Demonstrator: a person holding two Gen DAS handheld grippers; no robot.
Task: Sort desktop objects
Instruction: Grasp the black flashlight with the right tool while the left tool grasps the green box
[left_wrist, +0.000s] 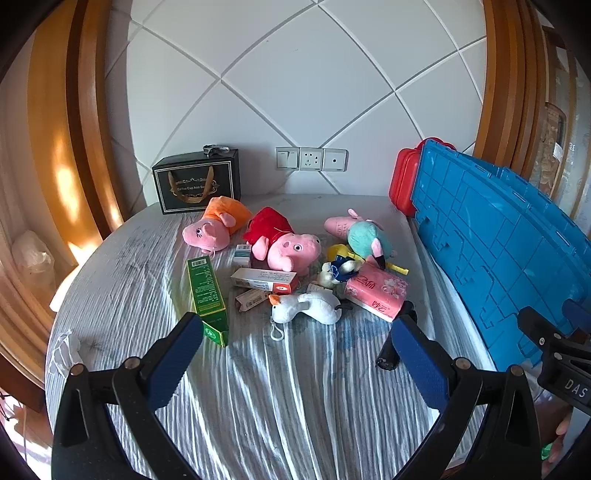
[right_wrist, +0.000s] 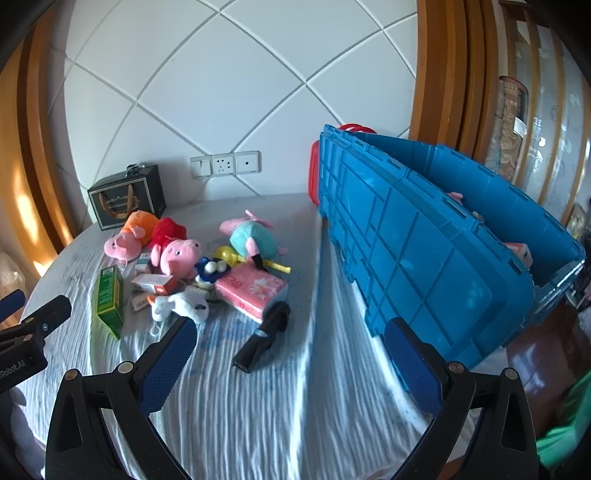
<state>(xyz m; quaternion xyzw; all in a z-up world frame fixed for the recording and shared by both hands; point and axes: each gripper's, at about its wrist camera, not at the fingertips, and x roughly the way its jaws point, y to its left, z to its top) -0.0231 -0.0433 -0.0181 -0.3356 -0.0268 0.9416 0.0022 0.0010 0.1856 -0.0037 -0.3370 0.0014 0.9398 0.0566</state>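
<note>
Wrinkled grey cloth (left_wrist: 258, 387) spreads beneath both spread, empty claws (left (left_wrist: 295, 350), right (right_wrist: 290, 354)). Ahead, the soft white plush goose (left_wrist: 310, 306) probably squashes; pinch its body.

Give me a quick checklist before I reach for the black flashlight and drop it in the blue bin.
1. Right gripper open and empty: ok.
2. Left gripper open and empty: ok.
3. Black flashlight lying free on the cloth, nothing on top of it: ok; its far end is close to the pink tissue pack, contact cannot tell.
4. Blue bin open on top: ok.
5. Space left inside the bin: cannot tell, the near wall hides most of it.
</note>
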